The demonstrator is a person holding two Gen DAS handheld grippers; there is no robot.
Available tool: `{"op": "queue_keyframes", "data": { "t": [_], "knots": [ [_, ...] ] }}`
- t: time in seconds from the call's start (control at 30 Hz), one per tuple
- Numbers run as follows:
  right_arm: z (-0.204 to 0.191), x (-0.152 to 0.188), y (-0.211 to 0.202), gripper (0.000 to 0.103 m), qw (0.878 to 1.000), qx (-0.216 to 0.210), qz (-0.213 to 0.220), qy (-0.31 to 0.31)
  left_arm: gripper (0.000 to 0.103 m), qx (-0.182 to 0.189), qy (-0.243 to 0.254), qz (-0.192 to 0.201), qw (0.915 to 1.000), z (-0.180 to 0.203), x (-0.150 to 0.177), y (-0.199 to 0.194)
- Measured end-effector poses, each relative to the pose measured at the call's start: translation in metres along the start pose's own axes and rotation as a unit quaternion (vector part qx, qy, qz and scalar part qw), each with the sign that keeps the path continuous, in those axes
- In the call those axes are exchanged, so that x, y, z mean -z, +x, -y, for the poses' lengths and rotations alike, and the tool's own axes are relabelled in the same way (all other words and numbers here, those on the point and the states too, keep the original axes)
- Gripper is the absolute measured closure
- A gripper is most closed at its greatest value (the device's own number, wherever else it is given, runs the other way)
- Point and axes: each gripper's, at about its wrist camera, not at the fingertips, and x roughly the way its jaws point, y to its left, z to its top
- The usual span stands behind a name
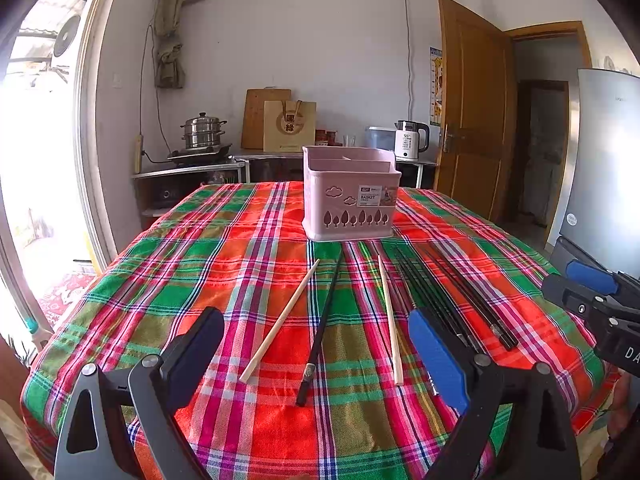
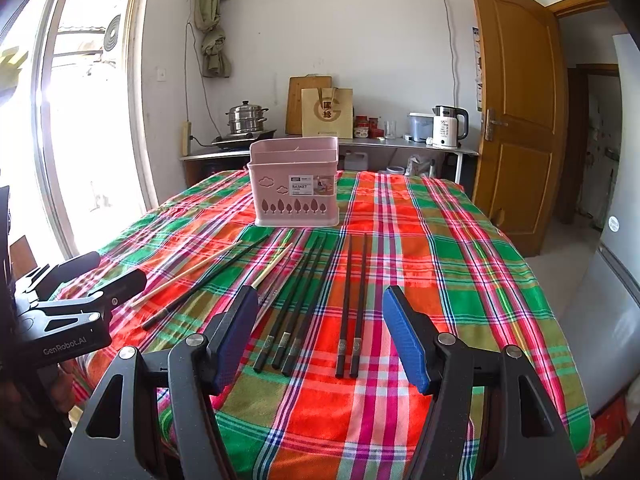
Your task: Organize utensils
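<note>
Your left gripper (image 1: 316, 354) & right gripper (image 2: 318, 330): both wide open, empty; chopsticks (image 2: 347, 312) lie mid-frame toward pink basket (image 2: 296, 184), likely for loading.

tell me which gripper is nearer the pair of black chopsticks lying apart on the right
Right. The right gripper hovers open with the black pair lying between its jaws. The left gripper is off to the left, open over the wooden chopsticks.
</note>
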Motion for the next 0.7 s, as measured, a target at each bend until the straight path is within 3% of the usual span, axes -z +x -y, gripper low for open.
{"op": "queue_keyframes", "data": {
  "t": [0.7],
  "knots": [
    [-0.0002, -0.0005, -0.0023, 0.038, 1.0, 0.0, 0.001, 0.001, 0.009, 0.003, 0.0, 0.002, 1.0, 0.002, -0.0038, -0.0062]
  ]
}}
